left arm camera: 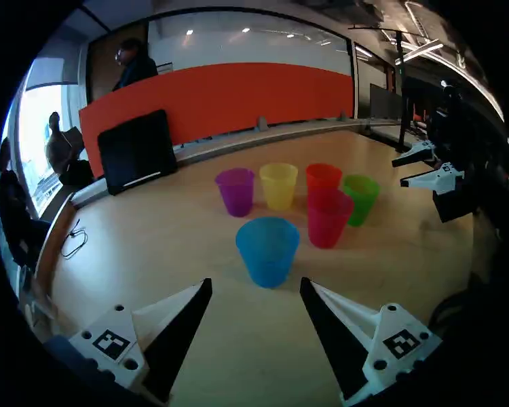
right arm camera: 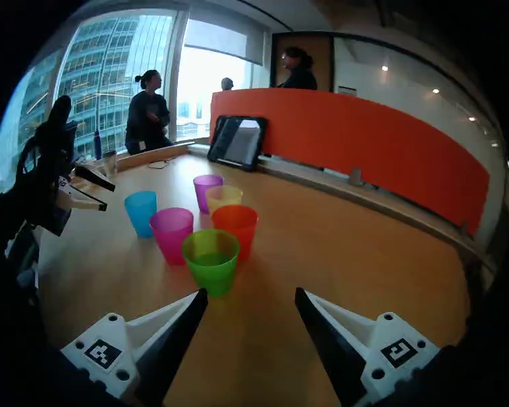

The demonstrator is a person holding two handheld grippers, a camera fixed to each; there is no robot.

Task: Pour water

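Mid-tabletop, left gripper view: translucent blue plastic cup [left arm camera: 267, 249] fronting a six-cup cluster [left arm camera: 288, 197], just ahead of left gripper [left arm camera: 254, 283], jaws wide, empty. Right gripper view: right gripper [right arm camera: 250, 293] wide, empty, facing translucent green plastic cup [right arm camera: 211, 260], liquid seemingly inside. Nothing lifted; pouring all left. Bare wooden tabletop [right arm camera: 363, 271] around, edges well off.

The blue cup [left arm camera: 267, 249] and green cup [right arm camera: 211, 260] look like translucent plastic; the counter [left arm camera: 173, 237] is smooth pale wood with a sheen.

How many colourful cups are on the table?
6: blue cup in front, pink cup beside it, then purple cup, yellow cup, orange cup, green cup behind.
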